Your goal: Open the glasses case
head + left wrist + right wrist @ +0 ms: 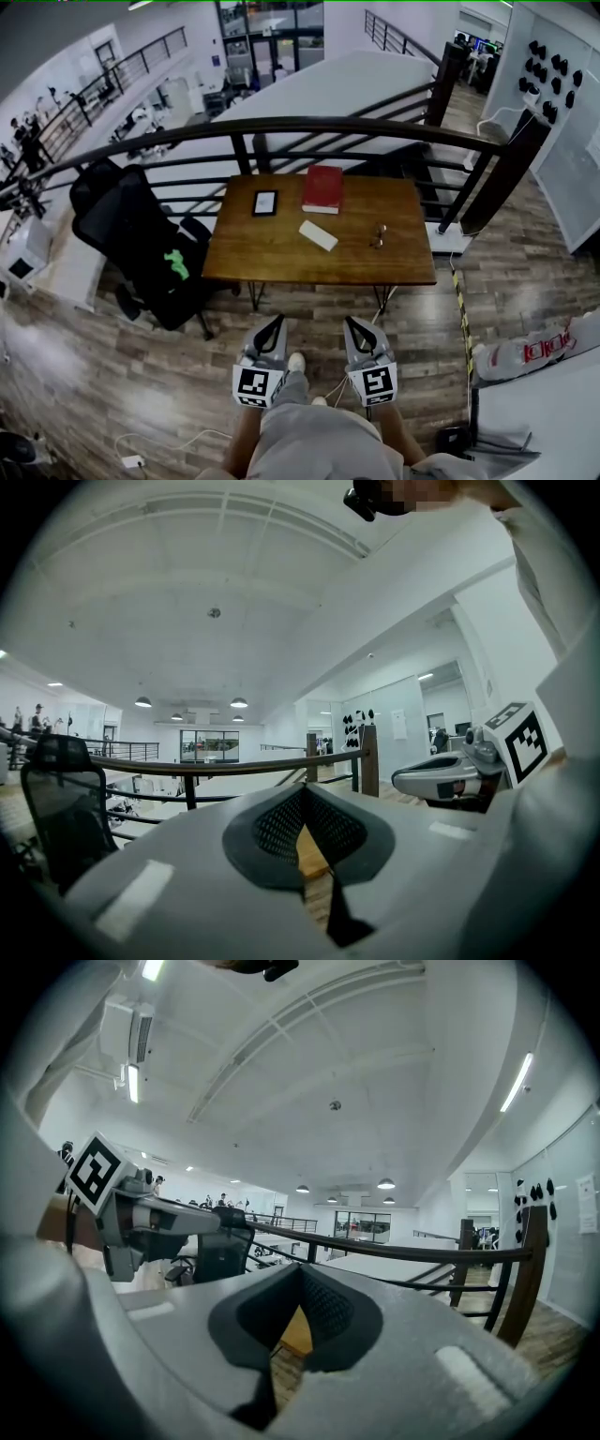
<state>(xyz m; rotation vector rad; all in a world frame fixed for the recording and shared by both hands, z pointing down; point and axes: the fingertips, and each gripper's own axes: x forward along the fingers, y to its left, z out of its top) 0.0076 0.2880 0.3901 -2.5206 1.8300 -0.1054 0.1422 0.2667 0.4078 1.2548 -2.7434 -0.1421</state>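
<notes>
Close below us, we held the left gripper (277, 323) and right gripper (351, 323) side by side above the wooden floor (141, 375), each with fingers clenched on nothing. Ahead, well apart from both, the white glasses case (318, 235) lay on the desk (272, 258), near a red book (322, 188) and glasses (378, 234).

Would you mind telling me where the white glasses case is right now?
In the head view the glasses case lies on the wooden table, just nearer the person than the red book, with the glasses to its right.
</notes>
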